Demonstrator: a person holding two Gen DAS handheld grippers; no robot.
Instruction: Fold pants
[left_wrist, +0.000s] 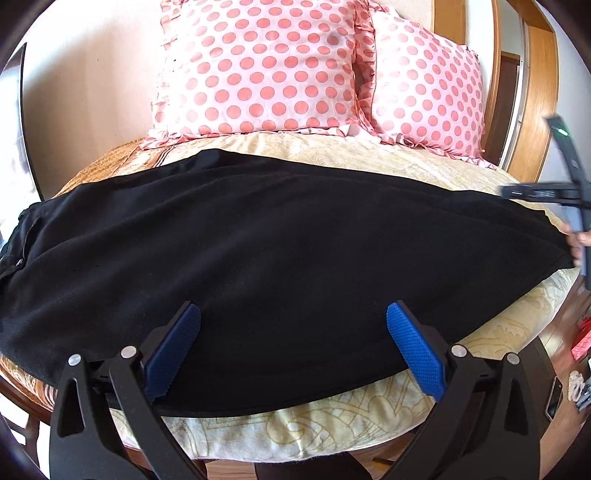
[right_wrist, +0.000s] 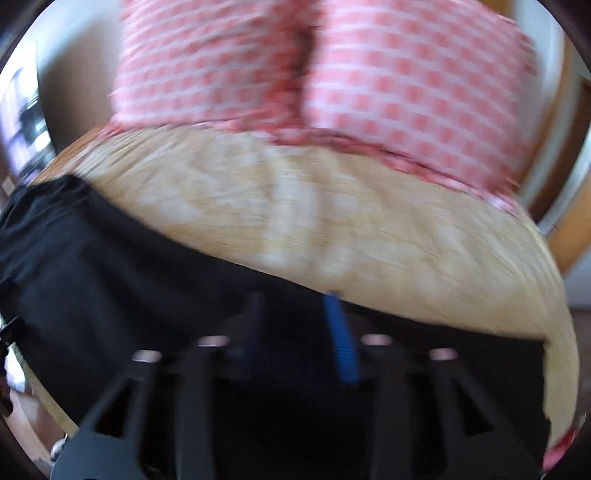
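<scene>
The left gripper (left_wrist: 293, 332) gapes wide and empty over the black pants (left_wrist: 258, 236). The right gripper (right_wrist: 297, 325), blurred, stands parted, holding nothing I can see.

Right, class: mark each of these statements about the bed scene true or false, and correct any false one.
1. The pants are black and lie spread across the bed. True.
2. The left gripper is clamped shut on the pants. False: its jaws stand wide apart over the cloth, pressing on nothing.
3. Two pink polka-dot pillows stand at the far end of the bed. True.
4. The pillows rest on top of the pants. False: a strip of cream bedcover lies between them and the pants.
5. The right wrist view is sharp. False: it is smeared by motion blur, though the right gripper shows a gap between its fingers.
</scene>
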